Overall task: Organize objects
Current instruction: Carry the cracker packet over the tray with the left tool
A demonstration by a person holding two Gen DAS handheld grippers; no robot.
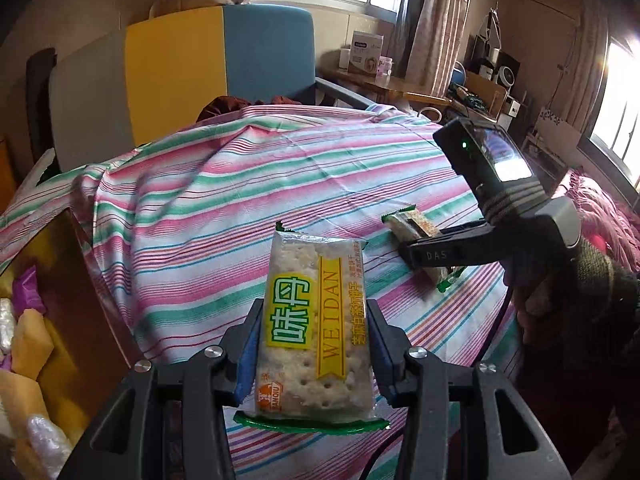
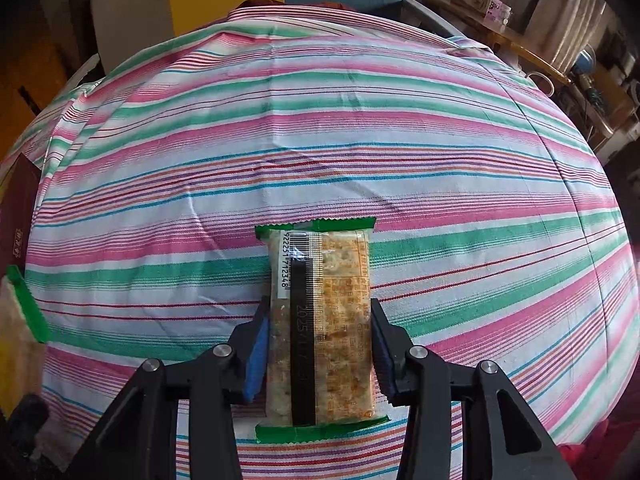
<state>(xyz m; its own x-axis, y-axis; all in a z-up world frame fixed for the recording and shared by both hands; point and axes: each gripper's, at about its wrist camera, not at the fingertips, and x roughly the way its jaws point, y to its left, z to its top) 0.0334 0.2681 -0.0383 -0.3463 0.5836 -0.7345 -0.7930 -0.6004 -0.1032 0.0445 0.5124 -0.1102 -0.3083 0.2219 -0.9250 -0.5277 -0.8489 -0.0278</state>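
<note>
- Two cracker packs show, one clamped in each gripper, over a striped sheet (image 2: 360, 128) spread on a bed.
- Left gripper (image 1: 316, 352): jaws clenched on the long sides of a front-up pack (image 1: 314, 328) with a yellow-green label and the word WEIDAN; blue pads press its edges. This pack is held clear of the sheet, its far end pointing away from the camera.
- Right gripper (image 2: 320, 348): jaws grasping a back-up pack (image 2: 320, 320), its barcode, dark seam strip and printed date facing the camera. Whether this pack rests on the sheet or hangs just above it cannot be told.
- From the left wrist view, the right gripper (image 1: 430, 254) appears at the right with its pack (image 1: 412, 224) low over the sheet, a hand (image 1: 536, 300) on its handle and a camera block with a lit screen on top.
- A box (image 1: 36, 320) of wrapped snacks sits at the left edge of the bed, beside the sheet.
- A yellow and blue headboard (image 1: 220, 52) stands behind the bed; a side table (image 1: 384, 84) with cartons stands by the curtained window.
</note>
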